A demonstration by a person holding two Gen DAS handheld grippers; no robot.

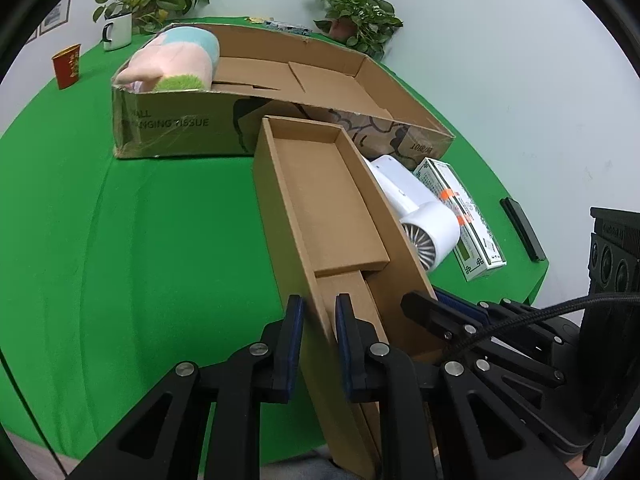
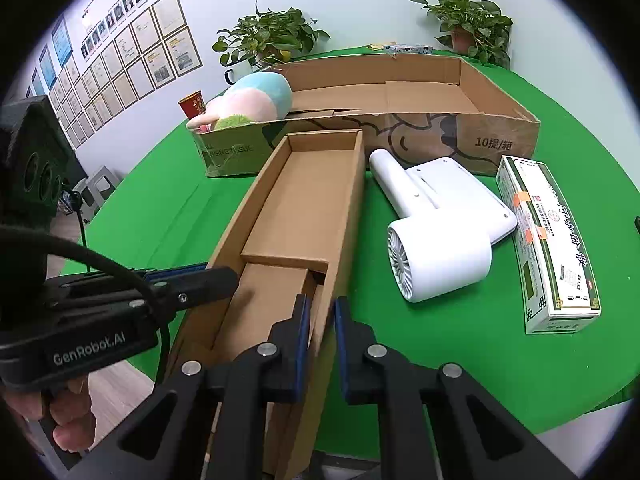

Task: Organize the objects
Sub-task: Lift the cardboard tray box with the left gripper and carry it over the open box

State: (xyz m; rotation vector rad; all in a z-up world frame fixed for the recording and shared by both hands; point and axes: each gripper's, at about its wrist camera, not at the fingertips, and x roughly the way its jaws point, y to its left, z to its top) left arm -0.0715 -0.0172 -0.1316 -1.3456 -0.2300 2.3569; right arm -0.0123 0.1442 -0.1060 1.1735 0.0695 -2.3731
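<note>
The left gripper [image 1: 318,312] clamps the tray's [image 1: 320,188] left wall, the right gripper [image 2: 320,316] its right wall. The tray runs lengthwise away toward the big box [image 1: 280,120], apparently touching it; dryer [image 2: 436,224] just right.

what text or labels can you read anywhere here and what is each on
"GenRobot.AI": black left gripper body.
"10提/箱": big brown cardboard carton.
"...NGING TISSUE": same carton's left side.
White and green flat box: print too small.
Red paper cup: unreadable.
Framed wall papers: too blurred.
</note>
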